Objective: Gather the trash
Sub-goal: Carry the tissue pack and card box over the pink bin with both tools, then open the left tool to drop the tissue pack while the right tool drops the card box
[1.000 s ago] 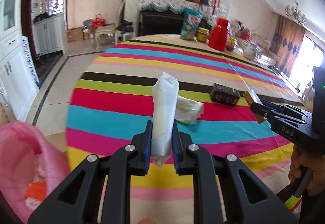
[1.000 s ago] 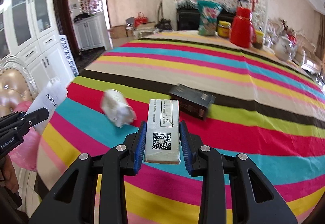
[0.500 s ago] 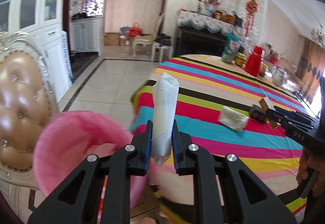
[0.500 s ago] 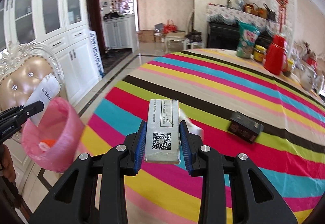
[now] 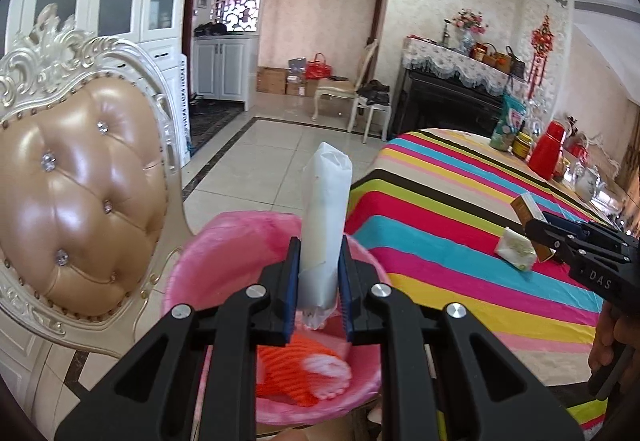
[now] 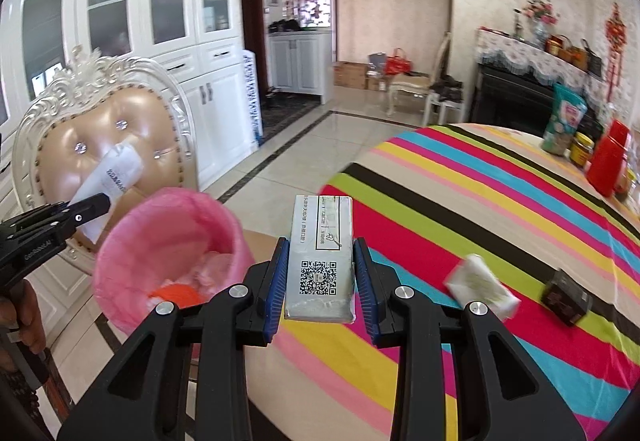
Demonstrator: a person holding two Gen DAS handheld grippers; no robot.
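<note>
My left tongs pinch a white wrapper over the pink bin; my right tongs clamp a carton beside it, above the bench. Released here, the carton could miss the bin.

Your left claw covers the near rim of the pink-lined bin and part of the orange item inside it, which is too blurred to identify. The white wrapper hides the bin's far rim behind it. In the right wrist view, the small white packet on the table is smeared, its print unreadable. The dark box near the right edge shows no legible label. Both hands are cut off at the frame edges.
</note>
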